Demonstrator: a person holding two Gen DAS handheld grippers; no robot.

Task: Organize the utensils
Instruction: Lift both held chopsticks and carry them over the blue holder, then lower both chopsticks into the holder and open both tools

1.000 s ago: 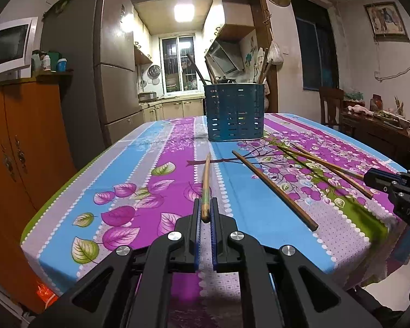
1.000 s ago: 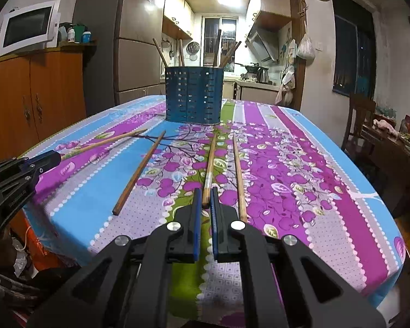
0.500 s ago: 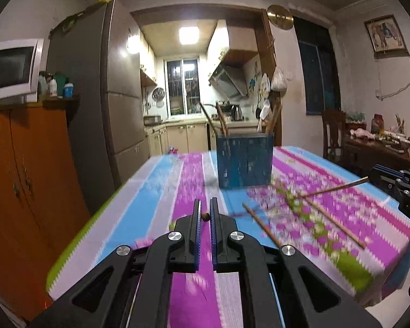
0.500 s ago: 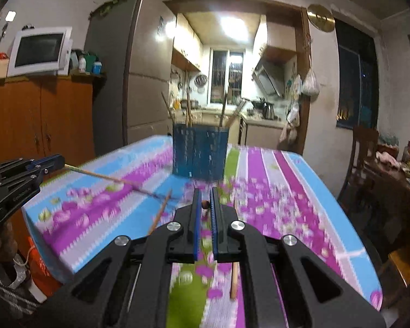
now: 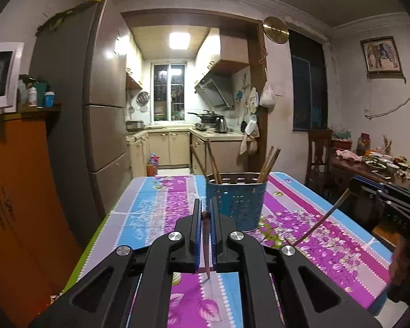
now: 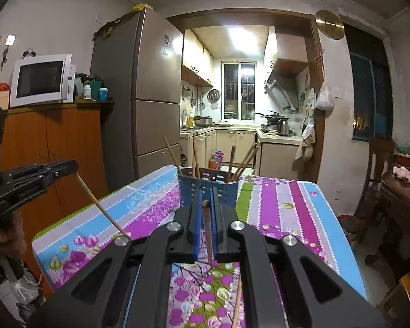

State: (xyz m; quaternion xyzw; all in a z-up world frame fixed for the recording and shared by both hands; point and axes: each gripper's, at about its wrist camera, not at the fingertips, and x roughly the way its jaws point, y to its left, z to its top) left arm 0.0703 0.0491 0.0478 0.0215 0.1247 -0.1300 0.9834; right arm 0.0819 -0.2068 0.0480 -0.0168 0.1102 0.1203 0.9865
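Blue holder (image 5: pixel 236 203) holds several chopsticks (image 5: pixel 269 161) (upright, leaning) — grippers nearby.

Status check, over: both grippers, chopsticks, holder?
Left gripper shut on chopstick. Right gripper shut on second chopstick. Blue holder ahead, already stocked, path open.

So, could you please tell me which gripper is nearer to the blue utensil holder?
Right, by a narrow margin. The right gripper sits just before the blue utensil holder; the left gripper hangs slightly to its left, similarly close.
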